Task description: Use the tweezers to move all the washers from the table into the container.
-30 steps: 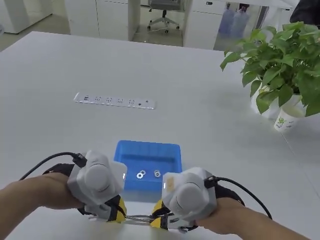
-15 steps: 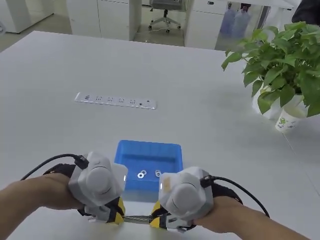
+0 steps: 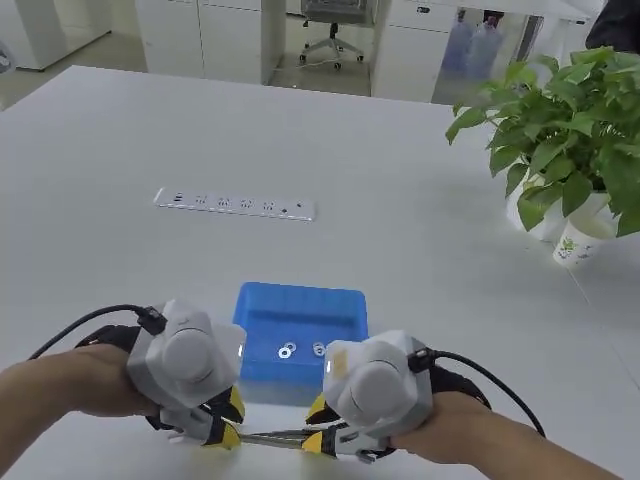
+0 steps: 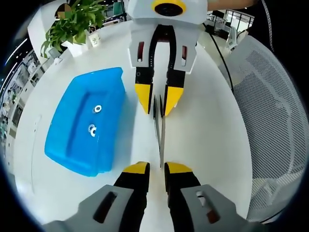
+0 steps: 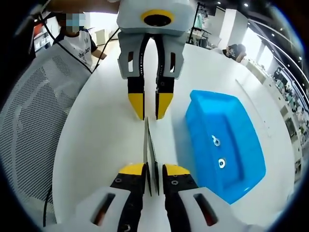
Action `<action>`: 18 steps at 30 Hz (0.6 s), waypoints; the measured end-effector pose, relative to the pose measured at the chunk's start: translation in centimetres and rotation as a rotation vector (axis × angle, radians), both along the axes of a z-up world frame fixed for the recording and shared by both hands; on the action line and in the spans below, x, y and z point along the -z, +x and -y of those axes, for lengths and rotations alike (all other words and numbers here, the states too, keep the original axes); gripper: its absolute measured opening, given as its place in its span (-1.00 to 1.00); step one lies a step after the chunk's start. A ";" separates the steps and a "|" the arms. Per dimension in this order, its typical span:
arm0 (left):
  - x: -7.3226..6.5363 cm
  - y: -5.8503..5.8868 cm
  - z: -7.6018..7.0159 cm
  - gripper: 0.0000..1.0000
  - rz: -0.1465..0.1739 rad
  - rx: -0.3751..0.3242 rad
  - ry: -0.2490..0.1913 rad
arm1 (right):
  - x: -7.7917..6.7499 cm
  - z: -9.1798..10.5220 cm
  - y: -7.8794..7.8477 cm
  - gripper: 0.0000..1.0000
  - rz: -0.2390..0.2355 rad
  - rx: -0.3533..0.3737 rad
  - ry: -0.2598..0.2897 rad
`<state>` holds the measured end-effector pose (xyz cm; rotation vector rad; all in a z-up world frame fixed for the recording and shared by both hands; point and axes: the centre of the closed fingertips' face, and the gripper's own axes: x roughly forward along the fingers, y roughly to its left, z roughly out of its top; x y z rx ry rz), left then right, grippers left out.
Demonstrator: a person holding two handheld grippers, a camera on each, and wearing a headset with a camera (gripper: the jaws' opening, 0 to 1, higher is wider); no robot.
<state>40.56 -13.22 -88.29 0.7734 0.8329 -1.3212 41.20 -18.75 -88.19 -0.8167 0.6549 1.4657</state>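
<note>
While the right gripper (image 5: pixel 154 169) clamps the tweezers (image 5: pixel 147 140), the left gripper (image 4: pixel 158 167) sits narrowly apart.

The table (image 3: pixel 420 230) is plain white. The container (image 3: pixel 300 305) is bright, slightly see-through blue, and the 2 washers (image 3: pixel 288 350) are shiny silver. The tweezers (image 4: pixel 160 130) are bare silvery metal. The left gripper (image 4: pixel 157 167) and the right gripper (image 5: pixel 153 170) each have a pale grey-white body, black jaws and yellow tips. The cables (image 3: pixel 100 314) are black. The power strip (image 3: pixel 235 204) is white with small dark sockets. The plant (image 3: pixel 560 120) has green leaves, some paler at the edges. Its pot (image 3: pixel 580 240) is white with a small green mark. A mesh panel (image 4: pixel 270 121) is white, patterned all over with fine holes.
</note>
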 end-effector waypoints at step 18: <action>-3.3 -0.4 -2.2 -0.22 0.005 -0.207 -0.158 | -4.2 3.3 1.5 -0.38 0.011 0.203 0.125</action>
